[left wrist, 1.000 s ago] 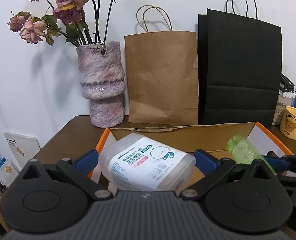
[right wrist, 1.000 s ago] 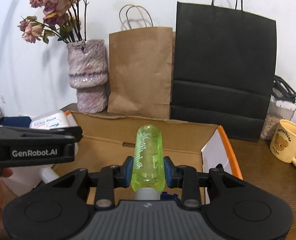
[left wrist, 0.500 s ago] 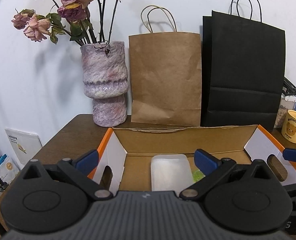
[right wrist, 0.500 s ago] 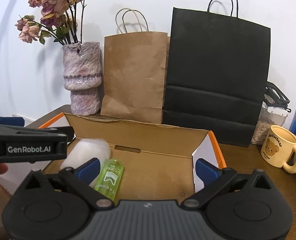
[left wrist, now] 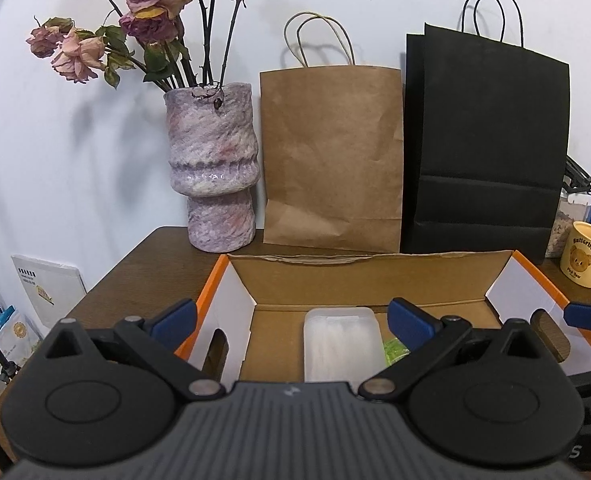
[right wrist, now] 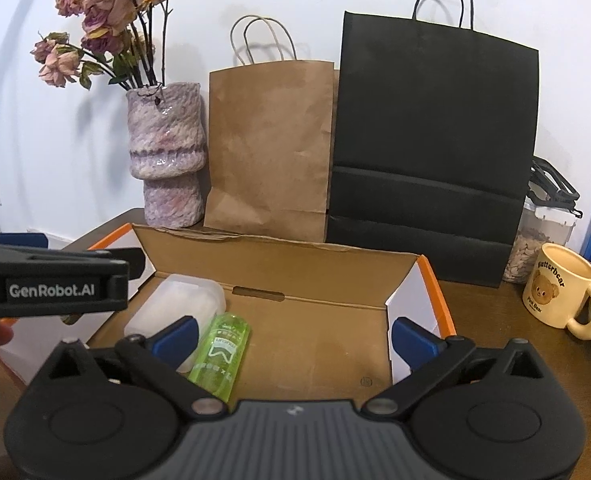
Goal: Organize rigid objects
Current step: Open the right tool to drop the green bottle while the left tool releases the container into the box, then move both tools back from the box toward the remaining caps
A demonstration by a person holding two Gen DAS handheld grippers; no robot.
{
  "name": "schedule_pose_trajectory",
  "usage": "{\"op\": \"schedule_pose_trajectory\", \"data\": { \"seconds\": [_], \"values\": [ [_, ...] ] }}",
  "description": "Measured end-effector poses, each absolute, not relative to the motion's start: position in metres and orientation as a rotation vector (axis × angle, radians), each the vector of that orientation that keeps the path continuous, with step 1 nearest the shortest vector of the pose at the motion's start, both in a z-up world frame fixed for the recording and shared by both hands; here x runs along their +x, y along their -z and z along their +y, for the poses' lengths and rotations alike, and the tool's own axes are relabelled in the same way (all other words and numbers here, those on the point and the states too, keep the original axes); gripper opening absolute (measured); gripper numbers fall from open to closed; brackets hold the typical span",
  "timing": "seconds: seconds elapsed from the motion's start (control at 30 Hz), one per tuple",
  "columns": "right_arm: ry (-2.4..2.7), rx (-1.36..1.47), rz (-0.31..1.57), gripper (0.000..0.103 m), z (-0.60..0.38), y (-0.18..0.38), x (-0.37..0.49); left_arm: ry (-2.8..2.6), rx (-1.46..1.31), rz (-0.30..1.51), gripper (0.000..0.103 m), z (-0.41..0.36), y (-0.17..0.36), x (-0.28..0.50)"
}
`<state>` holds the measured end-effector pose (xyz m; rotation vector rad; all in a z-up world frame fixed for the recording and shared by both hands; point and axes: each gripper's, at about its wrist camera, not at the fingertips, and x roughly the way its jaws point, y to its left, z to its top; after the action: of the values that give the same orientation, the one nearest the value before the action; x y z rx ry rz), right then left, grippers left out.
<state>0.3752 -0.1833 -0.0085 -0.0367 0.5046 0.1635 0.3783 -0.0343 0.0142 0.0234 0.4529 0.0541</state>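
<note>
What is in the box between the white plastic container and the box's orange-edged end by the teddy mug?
The green bottle lies right beside the white container; past it, bare cardboard box floor reaches that end. The right wrist view shows it.

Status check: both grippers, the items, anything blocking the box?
Left gripper open, empty. Right gripper open, jaws just opened, nothing between them. White plastic container and green bottle lie side by side in the cardboard box. Nothing in the way.

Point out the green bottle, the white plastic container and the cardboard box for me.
green bottle (right wrist: 220,354): right wrist view, on its label.
white plastic container (left wrist: 341,340): left wrist view, middle of its top face.
cardboard box (right wrist: 295,270): right wrist view, on its back wall.
</note>
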Motion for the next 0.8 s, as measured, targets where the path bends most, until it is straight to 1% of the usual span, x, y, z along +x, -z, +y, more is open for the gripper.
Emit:
{"op": "schedule_pose_trajectory", "data": {
  "seconds": [0.8],
  "values": [
    [-0.149, -0.038, 0.472, 0.103, -0.195, -0.003, 0.322, -0.053, 0.010, 0.450, 0.103, -0.036, -0.022, 0.338]
  ]
}}
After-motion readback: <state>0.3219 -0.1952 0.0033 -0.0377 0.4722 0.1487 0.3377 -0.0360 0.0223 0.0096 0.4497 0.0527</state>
